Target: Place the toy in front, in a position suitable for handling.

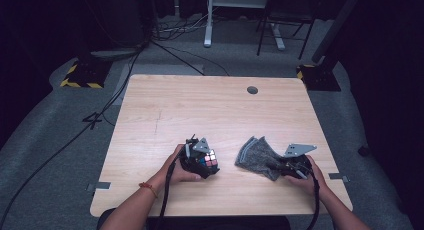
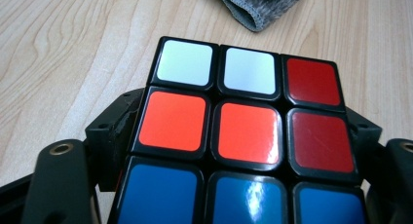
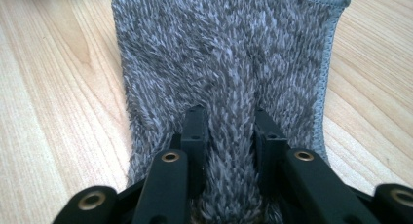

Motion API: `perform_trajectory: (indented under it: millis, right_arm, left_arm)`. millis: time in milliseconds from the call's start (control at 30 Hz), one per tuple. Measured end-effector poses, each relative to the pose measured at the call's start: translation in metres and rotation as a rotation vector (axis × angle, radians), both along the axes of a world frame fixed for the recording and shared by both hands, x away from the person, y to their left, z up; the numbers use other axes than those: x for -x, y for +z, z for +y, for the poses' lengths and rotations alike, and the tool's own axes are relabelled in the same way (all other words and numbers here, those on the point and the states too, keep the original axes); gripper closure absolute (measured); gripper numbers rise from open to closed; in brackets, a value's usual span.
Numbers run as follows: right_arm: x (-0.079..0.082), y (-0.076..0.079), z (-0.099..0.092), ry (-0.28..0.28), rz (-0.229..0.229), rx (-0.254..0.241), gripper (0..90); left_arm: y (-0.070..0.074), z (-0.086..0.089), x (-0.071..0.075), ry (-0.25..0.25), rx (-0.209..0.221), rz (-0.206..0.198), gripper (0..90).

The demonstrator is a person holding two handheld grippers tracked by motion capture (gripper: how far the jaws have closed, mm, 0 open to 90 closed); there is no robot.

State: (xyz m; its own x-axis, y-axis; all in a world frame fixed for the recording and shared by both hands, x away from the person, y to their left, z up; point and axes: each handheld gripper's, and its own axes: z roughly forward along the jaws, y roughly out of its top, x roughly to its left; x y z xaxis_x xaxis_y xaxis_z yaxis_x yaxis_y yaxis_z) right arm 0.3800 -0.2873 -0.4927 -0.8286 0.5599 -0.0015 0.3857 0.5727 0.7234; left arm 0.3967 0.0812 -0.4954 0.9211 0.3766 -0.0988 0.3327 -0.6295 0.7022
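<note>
A Rubik's cube (image 1: 209,158) with white, orange, red and blue stickers sits between the jaws of my left gripper (image 1: 202,160), near the table's front middle. In the left gripper view the cube (image 2: 243,131) is held on both sides by the black jaws. A grey fluffy cloth (image 1: 255,154) lies folded on the table to the right. My right gripper (image 1: 280,166) is shut on a raised fold of the cloth (image 3: 229,87), pinched between its fingers (image 3: 195,131).
The wooden table (image 1: 200,110) has a round grommet hole (image 1: 252,90) at the back right. Beyond it stand chair and desk legs (image 1: 272,30) and cables on the grey floor. A corner of the cloth (image 2: 258,7) lies just past the cube.
</note>
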Motion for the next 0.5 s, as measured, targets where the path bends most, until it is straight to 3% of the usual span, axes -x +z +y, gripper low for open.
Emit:
perform_trajectory:
  millis: [200,367,500]
  right_arm:
    - [0.001,0.0026,-0.0033,0.017,-0.005,-0.007,74.8]
    - [0.0007,0.0033,-0.003,0.027,-0.009,-0.01,75.4]
    - [0.0009,0.0058,-0.0037,0.042,-0.011,-0.02,76.8]
  left_arm:
    - [0.0015,0.0002,0.0008,-0.027,-0.008,-0.015,32.5]
    - [0.0031,-0.0015,0.0028,-0.049,-0.036,-0.052,33.1]
    - [0.0039,-0.004,0.0056,-0.058,-0.044,-0.054,33.3]
